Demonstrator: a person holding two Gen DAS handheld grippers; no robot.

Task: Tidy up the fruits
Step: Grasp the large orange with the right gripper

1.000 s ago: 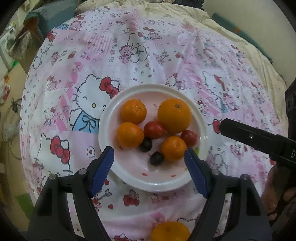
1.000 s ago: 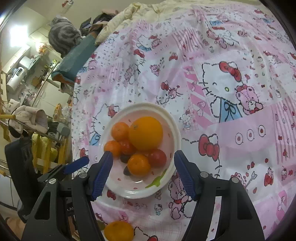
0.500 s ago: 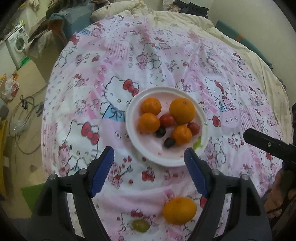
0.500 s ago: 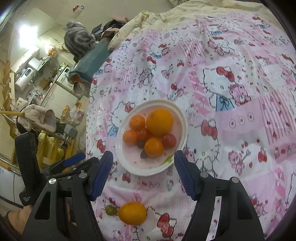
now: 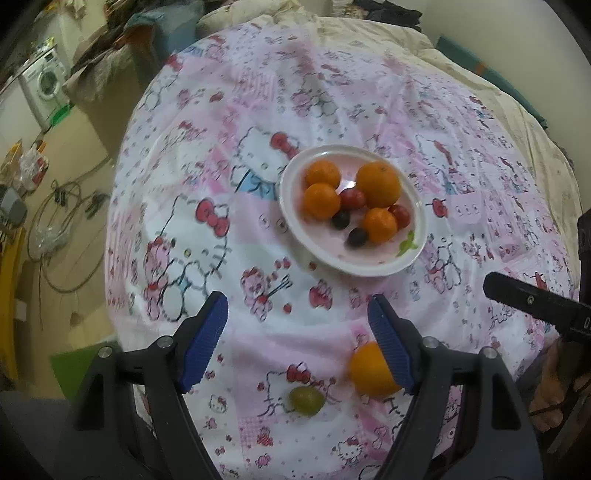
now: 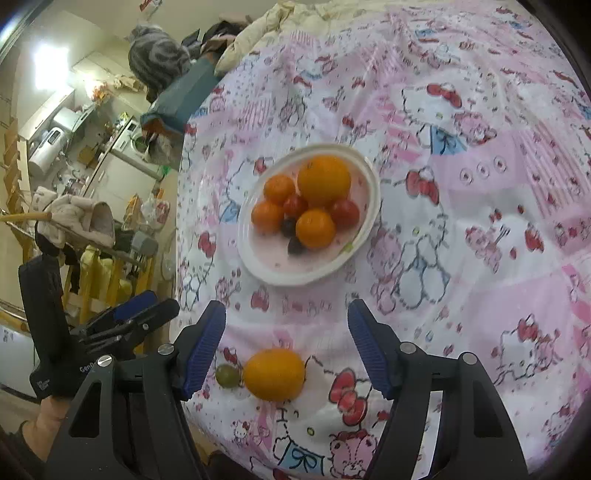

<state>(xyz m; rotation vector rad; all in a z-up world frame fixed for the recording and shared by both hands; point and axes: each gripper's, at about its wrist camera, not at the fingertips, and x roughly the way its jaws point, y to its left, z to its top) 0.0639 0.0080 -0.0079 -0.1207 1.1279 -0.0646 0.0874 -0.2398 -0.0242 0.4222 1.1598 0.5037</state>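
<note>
A white plate [image 5: 369, 264] [image 6: 280, 275] on the Hello Kitty cloth holds several oranges, two red tomatoes and two dark grapes. A loose orange [image 5: 369, 371] [image 6: 275, 374] and a green grape [image 5: 306, 400] [image 6: 227, 376] lie on the cloth near the front edge. My left gripper [image 5: 297, 343] is open and empty, above the cloth in front of the plate; the loose orange sits by its right finger. My right gripper [image 6: 286, 345] is open and empty, with the loose orange between its fingers' line. The left gripper also shows in the right wrist view [image 6: 144, 314].
The table's left edge drops to a floor with cables [image 5: 62, 229]. A washing machine [image 5: 44, 83] stands far left. Bedding [image 5: 369, 22] lies behind the table. The right gripper's finger [image 5: 532, 302] shows at right.
Both grippers have pulled back and up from the plate. The plate now looks smaller and farther. The loose orange and green grape have come into view near the front edge.
</note>
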